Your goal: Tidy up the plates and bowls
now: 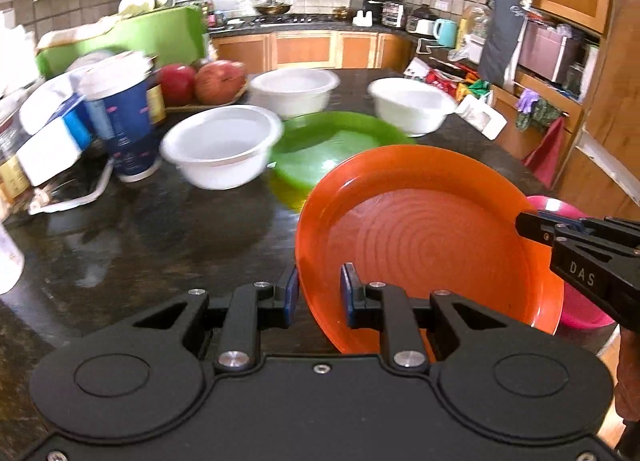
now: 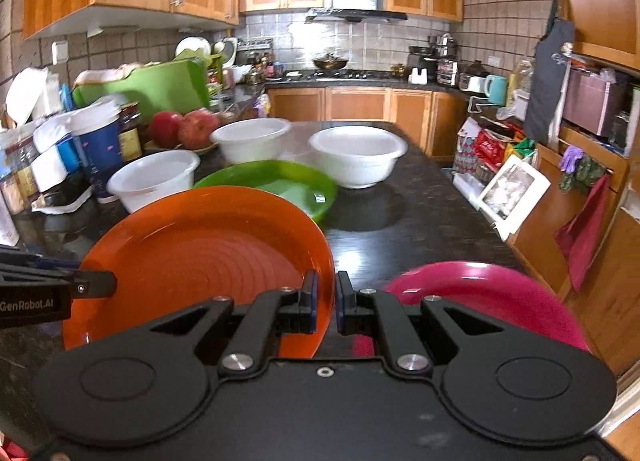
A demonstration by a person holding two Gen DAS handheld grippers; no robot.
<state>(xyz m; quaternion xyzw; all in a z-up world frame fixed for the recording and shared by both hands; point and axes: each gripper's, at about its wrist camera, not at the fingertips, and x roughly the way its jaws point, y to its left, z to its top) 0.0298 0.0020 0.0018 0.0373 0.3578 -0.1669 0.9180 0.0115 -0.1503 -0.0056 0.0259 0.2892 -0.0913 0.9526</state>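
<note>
An orange plate (image 1: 424, 245) is held tilted above the dark counter. My left gripper (image 1: 319, 293) is shut on its left rim. My right gripper (image 2: 327, 301) is shut on its right rim, and the plate (image 2: 200, 261) fills the lower left of the right wrist view. A green plate (image 1: 336, 145) lies beyond it, also in the right wrist view (image 2: 276, 185). Three white bowls (image 1: 222, 147) (image 1: 294, 91) (image 1: 410, 105) stand around the green plate. A pink plate (image 2: 480, 297) lies at the near right, also in the left wrist view (image 1: 576, 301).
A blue paper cup (image 1: 124, 125), boxes and jars crowd the counter's left side. Two red apples (image 1: 200, 81) sit on a tray behind them. A green board (image 1: 132, 37) leans at the back left. The counter's right edge (image 2: 472, 213) drops to cabinets and bags.
</note>
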